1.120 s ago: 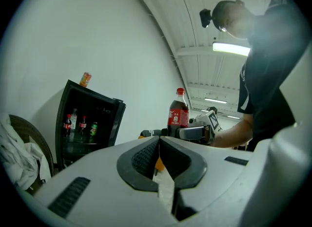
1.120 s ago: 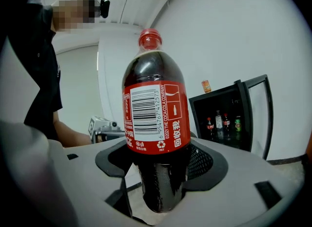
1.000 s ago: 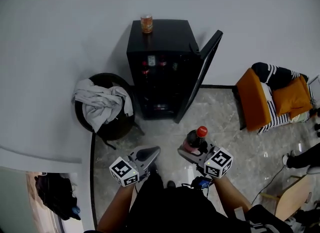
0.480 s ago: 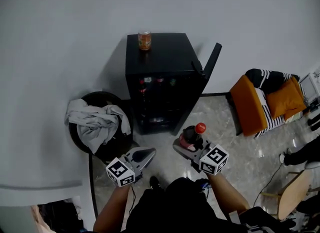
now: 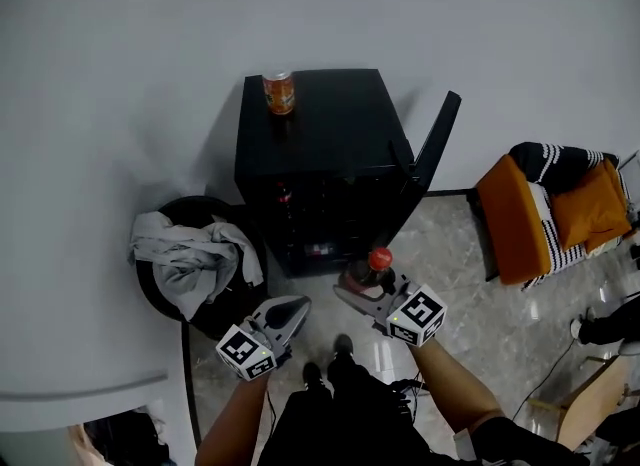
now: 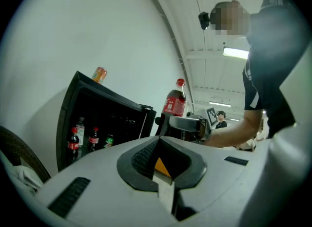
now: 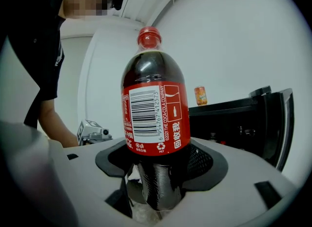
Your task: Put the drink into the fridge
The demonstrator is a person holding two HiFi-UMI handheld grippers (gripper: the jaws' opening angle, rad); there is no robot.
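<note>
Grip: the right gripper (image 7: pixel 157 175) pinches the lower body of the bottle (image 7: pixel 155 119), a dark cola with a red cap and red label, held upright and off the floor.
Spare tool: the left gripper (image 6: pixel 162 170) has its jaws pressed together with nothing between them. It is held low, left of the bottle and apart from it.
Bottle's place: in the air just before the fridge (image 5: pixel 320 124), toward the right edge of its open front, not yet inside.
Fridge: small and black, standing against a white wall, with its door (image 5: pixel 437 149) swung open at the right edge.
Inside: a few small bottles (image 6: pixel 73 143) stand toward the left edge of a shelf. The rest is too dark to judge for free room.
Top: an orange can (image 5: pixel 279 93) stands near the back left corner of the fridge's top.
Around: a grey cloth (image 5: pixel 190 254) is heaped on a round dark object beside the fridge's left side. An orange chair (image 5: pixel 520 214) is well apart on the right.
Change: over the past second the person has closed in, and the bottle has gone from well short of the opening to just before it. The grip is unchanged, the left gripper is still closed, and the door still stands open.
Meaning: the carry looks nearly done. What likely remains is reaching in, setting the bottle on a shelf and letting go.
</note>
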